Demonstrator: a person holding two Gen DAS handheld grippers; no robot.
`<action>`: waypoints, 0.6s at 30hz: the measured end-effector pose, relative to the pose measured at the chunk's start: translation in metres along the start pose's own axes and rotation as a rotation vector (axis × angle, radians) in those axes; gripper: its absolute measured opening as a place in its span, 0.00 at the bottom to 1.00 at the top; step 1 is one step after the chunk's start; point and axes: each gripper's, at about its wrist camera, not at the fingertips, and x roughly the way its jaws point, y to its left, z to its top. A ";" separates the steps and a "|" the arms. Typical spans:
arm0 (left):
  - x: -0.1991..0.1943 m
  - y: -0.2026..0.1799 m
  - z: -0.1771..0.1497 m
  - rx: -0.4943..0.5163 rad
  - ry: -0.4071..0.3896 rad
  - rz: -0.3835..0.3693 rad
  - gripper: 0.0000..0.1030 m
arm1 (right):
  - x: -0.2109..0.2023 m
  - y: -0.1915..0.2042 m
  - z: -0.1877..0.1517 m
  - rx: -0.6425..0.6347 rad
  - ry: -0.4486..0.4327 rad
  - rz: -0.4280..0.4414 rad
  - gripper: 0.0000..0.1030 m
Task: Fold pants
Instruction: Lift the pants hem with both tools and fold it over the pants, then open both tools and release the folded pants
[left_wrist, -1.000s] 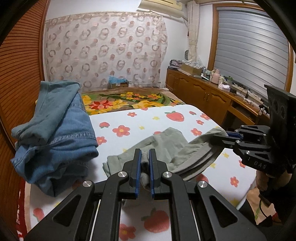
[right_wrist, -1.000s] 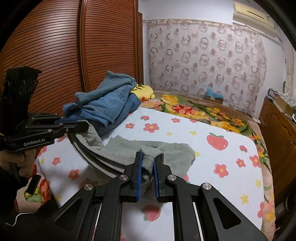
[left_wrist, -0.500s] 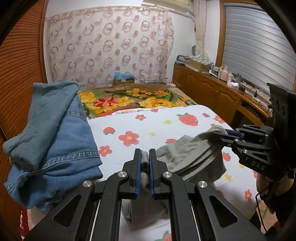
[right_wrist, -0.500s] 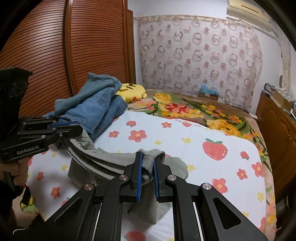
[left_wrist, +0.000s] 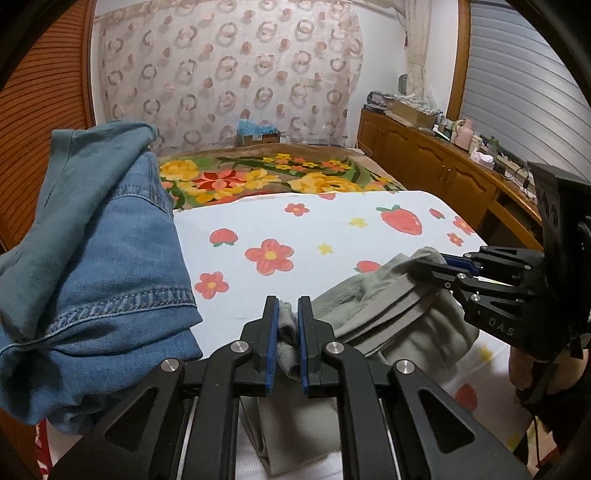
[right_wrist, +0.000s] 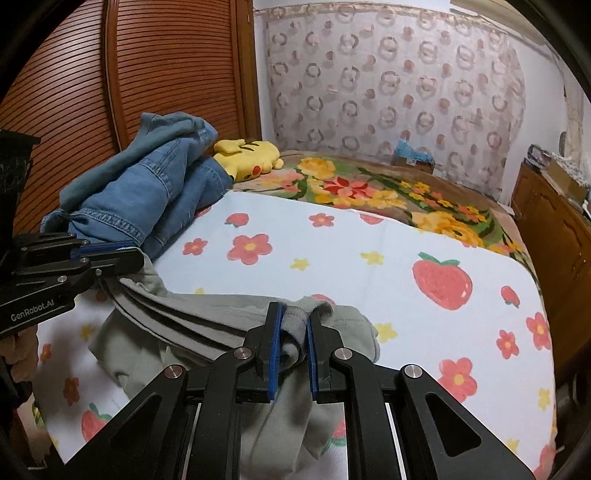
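Since a second ago both grippers rise, lifting the grey-green pants (left_wrist: 373, 314) off the bed (left_wrist: 332, 236). Left gripper (left_wrist: 287, 332) and right gripper (right_wrist: 293, 341) each clench waistband fabric between their jaws. Next, probably lay them flat ahead.

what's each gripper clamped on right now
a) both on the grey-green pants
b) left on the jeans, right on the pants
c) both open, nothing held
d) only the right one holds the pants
a: the left gripper and the right gripper each have their jaws shut on a bunch of the grey-green pants, which stretch between them above the bed sheet; the jeans lie untouched to the side.
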 end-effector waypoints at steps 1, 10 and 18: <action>-0.001 0.000 0.000 0.000 0.000 0.004 0.18 | -0.002 0.000 0.000 0.005 -0.005 -0.002 0.16; -0.021 0.002 -0.012 0.015 -0.022 0.006 0.48 | -0.026 -0.004 -0.009 0.007 -0.026 -0.001 0.31; -0.019 -0.001 -0.043 0.017 0.023 -0.022 0.50 | -0.045 -0.011 -0.037 0.011 0.036 0.036 0.38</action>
